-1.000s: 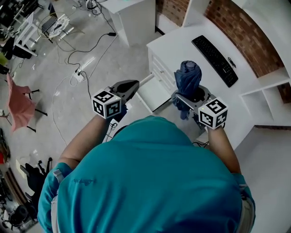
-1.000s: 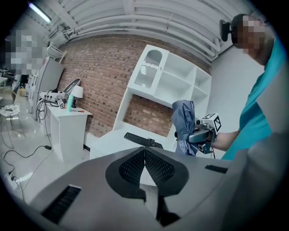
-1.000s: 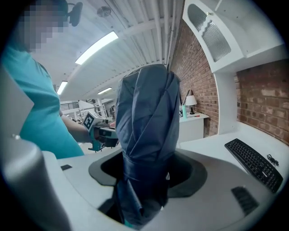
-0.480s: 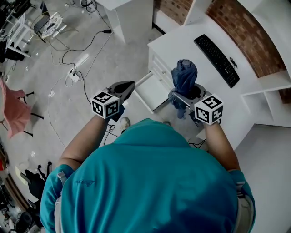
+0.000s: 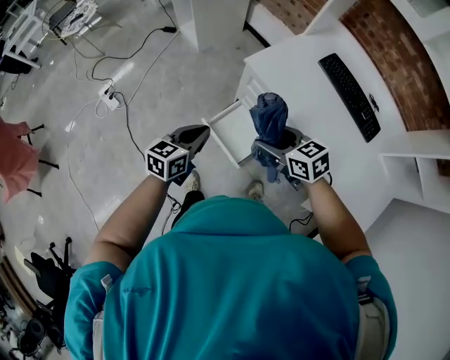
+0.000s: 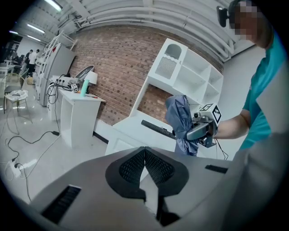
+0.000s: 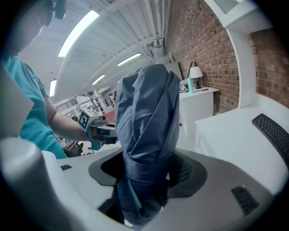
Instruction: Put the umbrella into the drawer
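Observation:
A folded dark blue umbrella [image 5: 270, 119] stands upright in my right gripper [image 5: 275, 144], which is shut on it just below its bundled fabric. In the right gripper view the umbrella [image 7: 146, 135] fills the middle between the pads. It hangs above the front of the pulled-out white drawer [image 5: 230, 133] of the white desk [image 5: 309, 91]. My left gripper [image 5: 193, 137] is to the left of the drawer, shut with nothing in it; its pads [image 6: 144, 167] meet. The left gripper view also shows the umbrella [image 6: 180, 122] in the right gripper [image 6: 201, 131].
A black keyboard [image 5: 350, 95] lies on the desk by the brick wall. White shelves [image 5: 422, 151] stand at the right. Cables and a power strip [image 5: 109, 98] lie on the grey floor to the left. A white cabinet [image 5: 211, 17] stands further back.
Both grippers and the umbrella have shifted left in the head view, and the umbrella now sits closer over the open drawer. Both grips are unchanged.

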{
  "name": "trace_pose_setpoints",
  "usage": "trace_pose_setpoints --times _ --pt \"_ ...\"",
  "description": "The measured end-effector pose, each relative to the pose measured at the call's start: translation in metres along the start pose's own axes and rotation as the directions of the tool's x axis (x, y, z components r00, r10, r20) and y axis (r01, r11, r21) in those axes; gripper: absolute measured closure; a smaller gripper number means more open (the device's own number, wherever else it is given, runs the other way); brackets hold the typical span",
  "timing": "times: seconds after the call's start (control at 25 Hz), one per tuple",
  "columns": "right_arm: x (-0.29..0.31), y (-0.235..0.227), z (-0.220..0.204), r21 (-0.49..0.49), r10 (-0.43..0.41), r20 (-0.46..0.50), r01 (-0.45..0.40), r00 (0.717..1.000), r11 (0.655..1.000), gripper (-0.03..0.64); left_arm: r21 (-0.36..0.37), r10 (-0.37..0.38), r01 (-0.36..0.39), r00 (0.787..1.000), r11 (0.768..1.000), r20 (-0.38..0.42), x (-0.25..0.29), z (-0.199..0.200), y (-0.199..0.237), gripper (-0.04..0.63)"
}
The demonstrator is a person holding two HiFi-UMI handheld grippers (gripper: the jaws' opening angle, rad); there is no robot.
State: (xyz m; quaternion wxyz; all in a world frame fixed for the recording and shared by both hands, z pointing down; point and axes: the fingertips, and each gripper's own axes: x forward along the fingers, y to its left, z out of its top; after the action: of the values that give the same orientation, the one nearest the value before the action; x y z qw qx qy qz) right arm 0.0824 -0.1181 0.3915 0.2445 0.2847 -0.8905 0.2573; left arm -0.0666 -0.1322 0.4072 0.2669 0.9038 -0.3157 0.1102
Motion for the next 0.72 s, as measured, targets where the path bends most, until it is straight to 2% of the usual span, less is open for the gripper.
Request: trace_pose_setpoints --times 0.16,0.4,0.6,0.72 --pt "0.044 0.0 -0.014 0.014 -0.018 -0.064 0.019 0.998 1.0 0.339 -0.007 -0.031 0.031 0.999 1.0 -0.038 -0.006 -0.03 0.019 0.58" --pt "0.089 -0.013 -0.038 0.1 -0.032 -0.108 0.043 0.994 0.994 0.339 -0.008 -0.044 0.044 0.996 0.999 -0.075 -0.009 -0.058 0.05 0.58" --pt "0.123 -0.057 -0.092 0.106 0.003 -0.187 0.017 0.982 0.994 0.34 0.082 0.013 -0.005 0.996 0.997 -0.092 0.027 -0.087 0.062 0.58" --pt "0.149 -0.078 -0.146 0.145 0.056 -0.251 -0.02 0.966 0.989 0.341 0.037 0.07 -0.067 0.995 0.997 -0.07 0.049 -0.121 0.067 0.58"
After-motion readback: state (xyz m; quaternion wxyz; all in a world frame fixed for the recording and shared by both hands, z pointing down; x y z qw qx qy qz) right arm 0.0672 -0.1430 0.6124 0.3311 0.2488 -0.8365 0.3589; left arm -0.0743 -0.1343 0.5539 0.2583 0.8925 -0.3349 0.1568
